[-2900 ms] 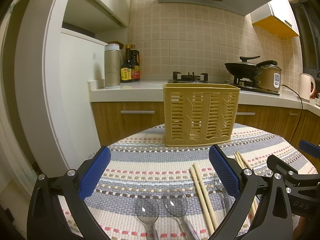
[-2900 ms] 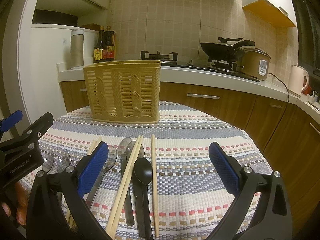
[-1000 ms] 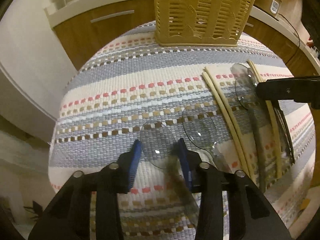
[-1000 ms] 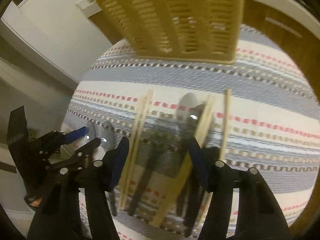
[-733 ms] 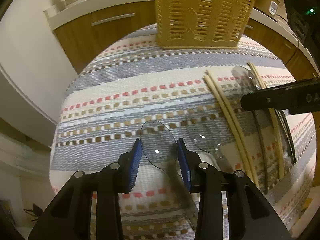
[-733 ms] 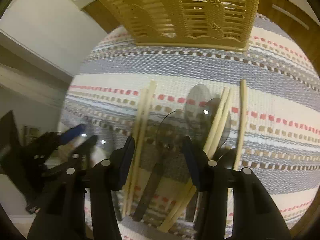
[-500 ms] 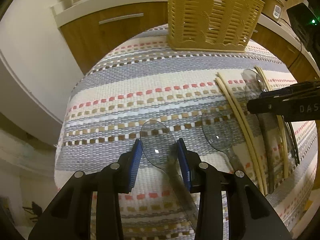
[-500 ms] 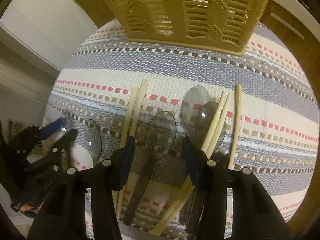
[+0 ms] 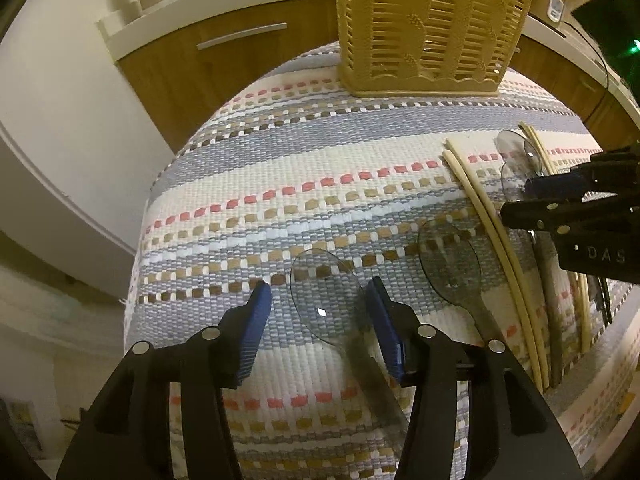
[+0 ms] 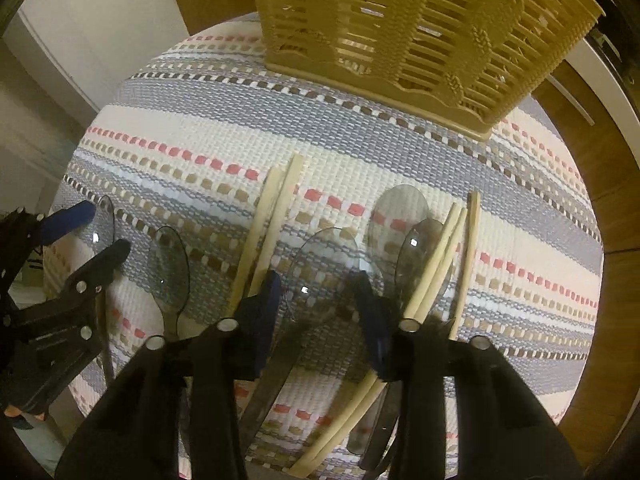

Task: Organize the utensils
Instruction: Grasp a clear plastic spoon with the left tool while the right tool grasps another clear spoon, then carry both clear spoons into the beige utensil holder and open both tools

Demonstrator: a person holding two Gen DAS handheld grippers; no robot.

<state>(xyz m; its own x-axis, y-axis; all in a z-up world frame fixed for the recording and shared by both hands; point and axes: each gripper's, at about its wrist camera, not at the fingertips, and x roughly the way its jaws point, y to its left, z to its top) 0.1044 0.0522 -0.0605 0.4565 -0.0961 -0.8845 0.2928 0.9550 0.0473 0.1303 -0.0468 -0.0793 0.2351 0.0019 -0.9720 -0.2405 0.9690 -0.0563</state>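
My left gripper [image 9: 322, 320] points down at the striped cloth. Its jaws are opening around a clear plastic spoon [image 9: 320, 288]; the left pad stands clear of the bowl. My right gripper [image 10: 318, 308] is closing on another clear spoon [image 10: 324, 260], and its blue pads touch both sides of the bowl's base as it lies on the cloth. A pair of chopsticks [image 10: 272, 224] lies just left of it. Further spoons [image 10: 400, 216] and chopsticks [image 10: 440, 260] lie to the right. The tan slotted basket [image 10: 420, 28] stands at the table's far edge.
A third clear spoon [image 9: 450, 264] lies between the two grippers. The round table's striped cloth [image 9: 280, 152] drops off close to the left gripper's left side. Wooden cabinets [image 9: 224, 56] and a white counter run behind the basket.
The left gripper's pads have parted from the spoon they held. The right gripper has come down over the middle clear spoon, its pads narrowing onto it.
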